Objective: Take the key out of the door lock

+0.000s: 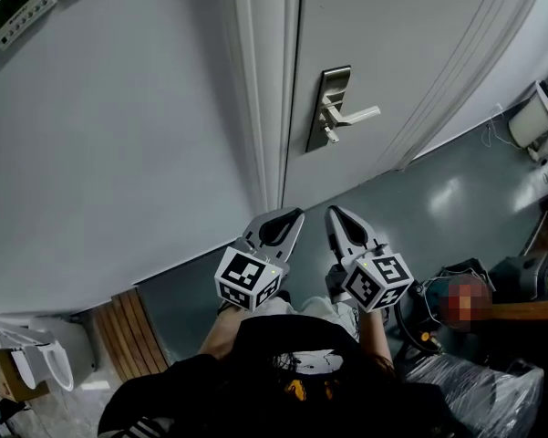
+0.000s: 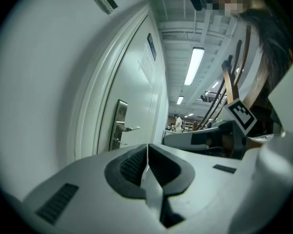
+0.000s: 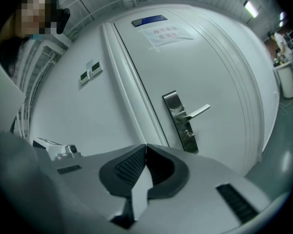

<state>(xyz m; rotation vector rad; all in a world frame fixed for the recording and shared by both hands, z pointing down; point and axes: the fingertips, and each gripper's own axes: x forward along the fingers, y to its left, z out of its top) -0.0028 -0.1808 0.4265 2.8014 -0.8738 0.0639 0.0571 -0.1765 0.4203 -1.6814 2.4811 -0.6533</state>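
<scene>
Head view: key (image 1: 331, 137) projects square from the door (image 1: 392, 44), toward me; I hold left gripper (image 1: 294, 214) and right gripper (image 1: 334, 212) fully closed, empty.

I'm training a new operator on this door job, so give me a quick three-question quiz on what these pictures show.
1. True or false: the left gripper is holding the key.
2. The right gripper is: A open wide; B shut and empty; C shut on the key.
3. Fill in: on the lock plate, the key sits ____ the lever handle.
Key: 1 false; 2 B; 3 below.
</scene>
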